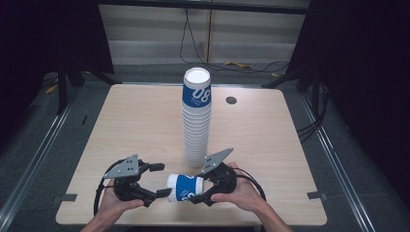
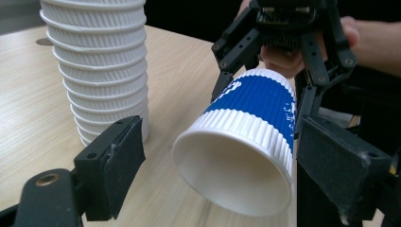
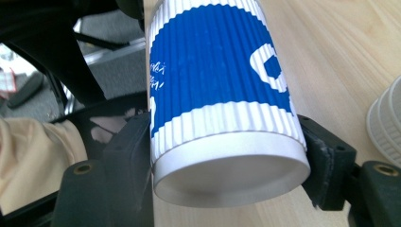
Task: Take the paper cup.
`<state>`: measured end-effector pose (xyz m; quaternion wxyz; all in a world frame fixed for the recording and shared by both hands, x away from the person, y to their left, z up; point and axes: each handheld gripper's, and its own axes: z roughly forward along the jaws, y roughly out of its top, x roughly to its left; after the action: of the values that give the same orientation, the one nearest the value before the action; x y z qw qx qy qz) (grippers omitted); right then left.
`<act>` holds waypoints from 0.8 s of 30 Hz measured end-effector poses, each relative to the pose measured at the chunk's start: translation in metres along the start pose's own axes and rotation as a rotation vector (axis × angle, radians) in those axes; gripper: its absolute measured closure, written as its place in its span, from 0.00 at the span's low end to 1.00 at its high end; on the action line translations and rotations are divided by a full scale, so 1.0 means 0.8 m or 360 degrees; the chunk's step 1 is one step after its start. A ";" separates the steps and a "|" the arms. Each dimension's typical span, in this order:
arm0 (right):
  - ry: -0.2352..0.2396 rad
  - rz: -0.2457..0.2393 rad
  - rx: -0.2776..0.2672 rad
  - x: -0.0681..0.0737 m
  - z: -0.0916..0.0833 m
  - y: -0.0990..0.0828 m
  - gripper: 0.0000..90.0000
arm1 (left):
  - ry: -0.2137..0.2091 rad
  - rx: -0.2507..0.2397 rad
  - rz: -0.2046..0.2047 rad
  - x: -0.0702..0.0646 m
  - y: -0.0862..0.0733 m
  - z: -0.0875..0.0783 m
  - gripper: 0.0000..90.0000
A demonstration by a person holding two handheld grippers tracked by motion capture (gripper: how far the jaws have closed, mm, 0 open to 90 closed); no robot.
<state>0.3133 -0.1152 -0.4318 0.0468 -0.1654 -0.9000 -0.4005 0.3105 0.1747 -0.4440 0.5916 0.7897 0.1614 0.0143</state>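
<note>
A tall stack of white ribbed paper cups [image 1: 197, 121] stands upright at the middle of the table; its top cup bears a blue band. A single blue-and-white cup [image 1: 186, 187] lies level just above the table's front edge. My right gripper [image 1: 200, 187] is shut on this cup's base end [image 3: 217, 71], with both pads pressed on its sides. My left gripper [image 1: 160, 181] stands open around the cup's open rim [image 2: 231, 175]. Its left pad [image 2: 113, 165] is clear of the cup and its right pad [image 2: 340, 165] sits close beside the rim. The stack [image 2: 99, 61] rises behind that left pad.
The wooden table [image 1: 135, 125] has a round cable hole [image 1: 231, 100] behind the stack to the right. Bare wood lies left and right of the stack. Cables run over the floor beyond the far edge. The stack's lower cups [image 3: 385, 123] sit close to my right gripper [image 3: 227, 161].
</note>
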 end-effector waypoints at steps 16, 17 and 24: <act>-0.0104 0.0155 -0.0522 -0.005 -0.020 -0.037 0.32 | -0.0001 -0.0143 -0.0093 0.004 0.006 -0.009 0.17; -0.0108 0.0164 -0.0546 -0.005 -0.022 -0.038 0.32 | 0.0004 -0.0143 -0.0086 0.004 0.007 -0.010 0.17; -0.0062 0.0205 -0.0699 -0.003 -0.024 -0.039 0.32 | -0.0030 -0.0184 -0.0060 -0.003 0.013 -0.007 0.17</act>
<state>0.3040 -0.1498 -0.4414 0.0176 -0.2364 -0.7796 -0.5797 0.3094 0.1766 -0.4322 0.6379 0.7512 0.1696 0.0052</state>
